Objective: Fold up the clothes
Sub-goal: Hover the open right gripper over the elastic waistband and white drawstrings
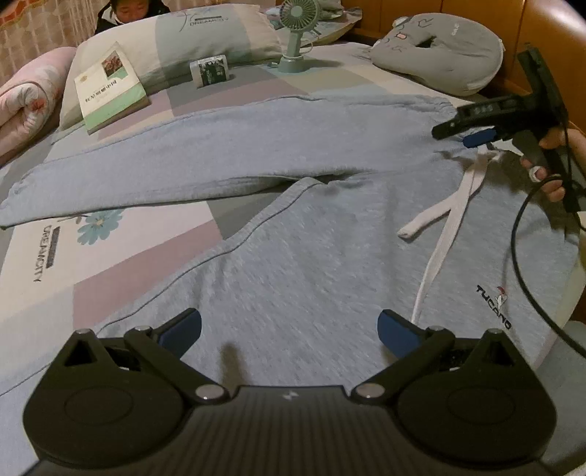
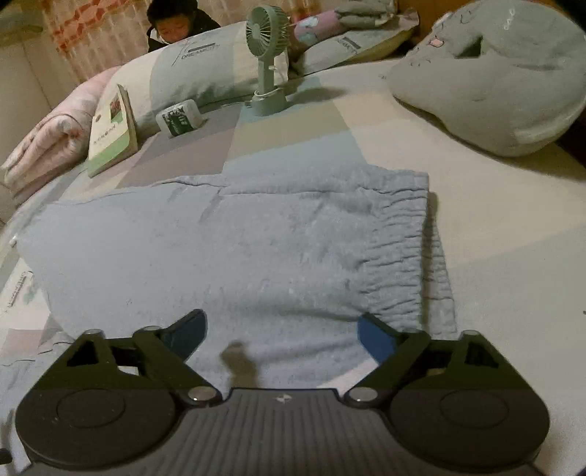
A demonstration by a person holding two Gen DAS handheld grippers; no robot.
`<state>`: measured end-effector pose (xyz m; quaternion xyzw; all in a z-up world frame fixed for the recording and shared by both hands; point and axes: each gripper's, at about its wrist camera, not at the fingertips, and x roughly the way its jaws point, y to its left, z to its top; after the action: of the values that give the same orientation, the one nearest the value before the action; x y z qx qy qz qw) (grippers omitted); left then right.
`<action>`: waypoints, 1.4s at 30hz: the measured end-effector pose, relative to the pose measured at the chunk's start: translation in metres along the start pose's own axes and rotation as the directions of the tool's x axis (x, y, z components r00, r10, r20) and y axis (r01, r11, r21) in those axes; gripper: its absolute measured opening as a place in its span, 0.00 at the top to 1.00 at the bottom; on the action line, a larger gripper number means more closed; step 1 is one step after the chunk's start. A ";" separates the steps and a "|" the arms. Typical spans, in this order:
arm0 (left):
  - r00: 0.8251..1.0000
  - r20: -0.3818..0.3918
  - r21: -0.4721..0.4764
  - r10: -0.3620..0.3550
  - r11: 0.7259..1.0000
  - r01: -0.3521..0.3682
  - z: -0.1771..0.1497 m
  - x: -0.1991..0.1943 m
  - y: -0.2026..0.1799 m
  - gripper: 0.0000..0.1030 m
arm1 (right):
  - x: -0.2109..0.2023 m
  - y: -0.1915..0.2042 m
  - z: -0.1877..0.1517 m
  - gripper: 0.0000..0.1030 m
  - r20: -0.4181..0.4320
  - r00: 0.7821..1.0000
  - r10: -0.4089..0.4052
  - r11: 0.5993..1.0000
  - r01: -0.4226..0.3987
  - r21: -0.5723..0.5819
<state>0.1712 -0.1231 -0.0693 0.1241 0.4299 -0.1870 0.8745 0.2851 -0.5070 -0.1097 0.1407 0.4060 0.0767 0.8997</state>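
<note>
Light blue sweatpants (image 1: 293, 234) lie spread flat on the bed, legs running to the left and the waistband at the right. A white drawstring (image 1: 450, 216) trails across the front, near a dark logo (image 1: 494, 305). My left gripper (image 1: 291, 329) hovers open over the nearer leg with nothing between its fingers. A hand holds my right gripper (image 1: 457, 133) over the far corner of the waistband. In the right wrist view the right gripper (image 2: 282, 337) stands open just above the sweatpants (image 2: 219, 256), with the gathered waistband (image 2: 403, 256) by its right finger.
A book (image 1: 110, 88), a small packet (image 1: 210, 71) and a green desk fan (image 1: 295, 33) stand at the far side by the pillow (image 1: 205, 33). A grey cushion (image 1: 439, 51) lies far right, a pink quilt (image 1: 25, 99) far left. A black cable (image 1: 516, 238) hangs at right. A person sits behind the pillow.
</note>
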 end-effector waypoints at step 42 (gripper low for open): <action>1.000 0.005 0.073 -0.023 0.997 0.023 -0.020 -0.030 -0.029 0.01 | -0.112 0.009 -0.118 0.00 -0.052 0.999 -0.009 0.998 0.006 -0.058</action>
<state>0.1281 -0.1350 -0.0587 0.1505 0.4217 -0.2128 0.8685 0.1226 -0.5041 -0.1018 0.1113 0.4276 0.0886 0.8927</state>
